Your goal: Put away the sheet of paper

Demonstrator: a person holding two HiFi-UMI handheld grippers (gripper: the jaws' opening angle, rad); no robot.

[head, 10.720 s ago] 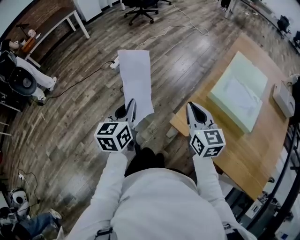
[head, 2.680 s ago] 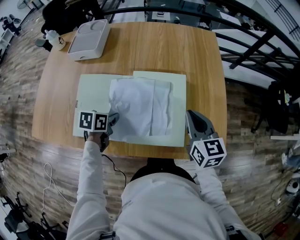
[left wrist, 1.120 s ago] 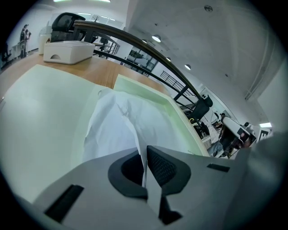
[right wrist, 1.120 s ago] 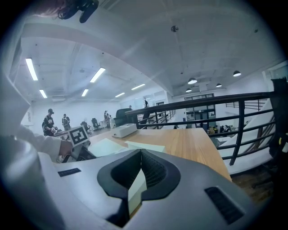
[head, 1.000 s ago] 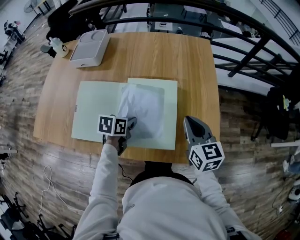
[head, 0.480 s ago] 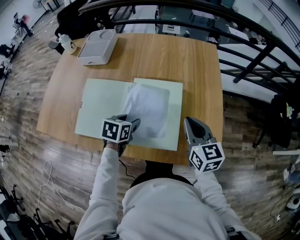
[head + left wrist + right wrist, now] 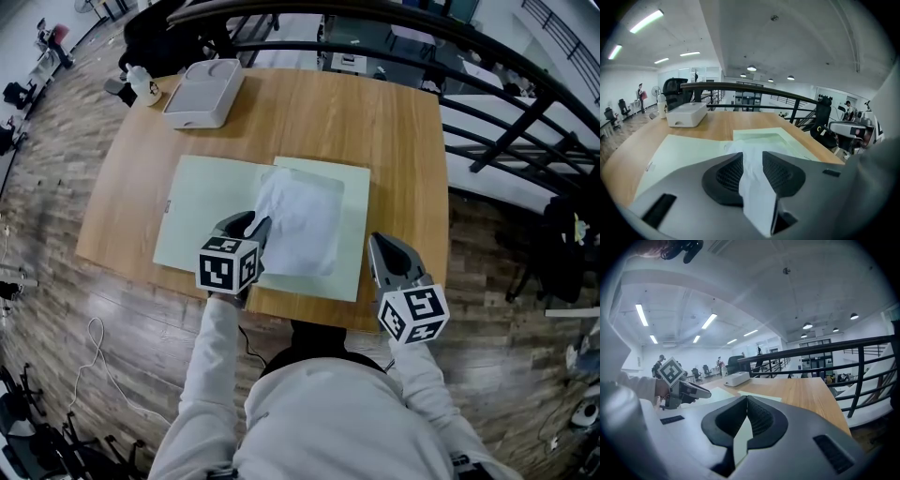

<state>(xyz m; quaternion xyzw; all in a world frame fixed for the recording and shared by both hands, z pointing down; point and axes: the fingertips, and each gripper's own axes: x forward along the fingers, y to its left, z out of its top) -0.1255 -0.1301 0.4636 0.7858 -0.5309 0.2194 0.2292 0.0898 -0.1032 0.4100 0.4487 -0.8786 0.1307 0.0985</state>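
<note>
Our left gripper (image 7: pixel 251 223) has just been closing, and its jaws stand apart around the near left edge of the sheet of paper (image 7: pixel 300 220). The sheet lies on the open folder (image 7: pixel 206 206), mid-worktop (image 7: pixel 375 122). Our right gripper (image 7: pixel 377 242), clenched on nothing, hovers at the near right edge. Bare wood runs to the far edge.

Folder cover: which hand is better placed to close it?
Likely left: the left tongs, open, empty, just closing, hover over the folder's left cover beside the paper; the right tongs, shut, hang past its right edge.
</note>
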